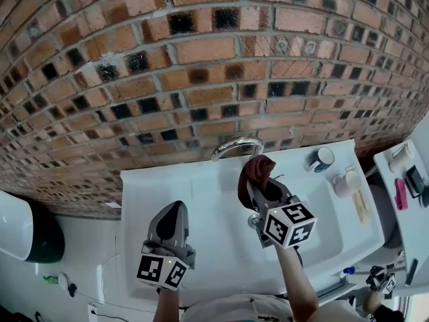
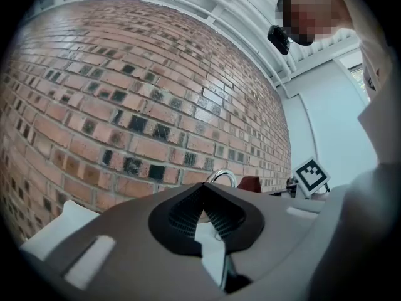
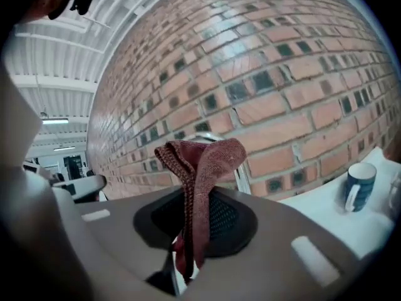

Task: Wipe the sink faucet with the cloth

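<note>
Two grippers hang over the sink point(image 1: 201, 260), both pointing toward its far edge. The left gripper point(image 1: 177, 208) sits nearer the near left corner. Its jaws are pressed together with nothing between them, and it plays no part in the work at present.

The right gripper point(image 1: 260, 188) is farther in, over the middle of the basin. It is clamped on the cloth point(image 1: 257, 172), a dark red rag pinched at its lower part so the rest stands up in a folded peak past the jaw tips.

Just beyond that peak is the faucet point(image 1: 236, 146), a chrome arch rising at the middle of the far edge. Its curve runs left to right in the head view. The spout end comes down right at the cloth's top, though I cannot tell if they touch. From the right gripper's own camera the chrome stands directly behind the rag, so the faucet lies straight ahead along the jaws. This arm is clearly the nearer one.

I judge that the wipe needs only a short push forward, then a sweep leftward along the arch.

A mug point(image 1: 322, 158) stands near the far right corner, with the brick wall point(image 1: 201, 52) behind.
</note>
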